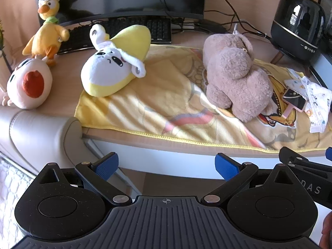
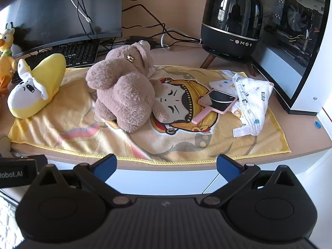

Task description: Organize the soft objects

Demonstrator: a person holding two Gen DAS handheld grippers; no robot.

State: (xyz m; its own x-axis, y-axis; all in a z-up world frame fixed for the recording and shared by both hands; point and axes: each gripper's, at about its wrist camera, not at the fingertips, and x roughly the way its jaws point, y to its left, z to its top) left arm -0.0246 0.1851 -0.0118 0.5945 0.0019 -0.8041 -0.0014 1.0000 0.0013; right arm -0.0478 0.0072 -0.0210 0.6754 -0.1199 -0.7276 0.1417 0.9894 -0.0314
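Both tools hang short of the surface, in front of its near edge: the left hand-held gripper and the right hand-held gripper each have their blue pads spread wide with nothing between them.

The soft things lie scattered. The brown plush bear is slumped mid-way on the yellow blanket, the banana plush sits on the blanket's left end, and the printed cloth is crumpled at the right end, touching a pink hand mirror (hard, so best left out of any pinch).

Whether this is a tidied or an untidied layout cannot be settled from here. Any grasp would do well to take a limb or a fold of fabric rather than a bulky body.

Only the left wrist view shows the duck plush and the round white plush off the blanket; only the right view shows the cloth and mirror plainly.
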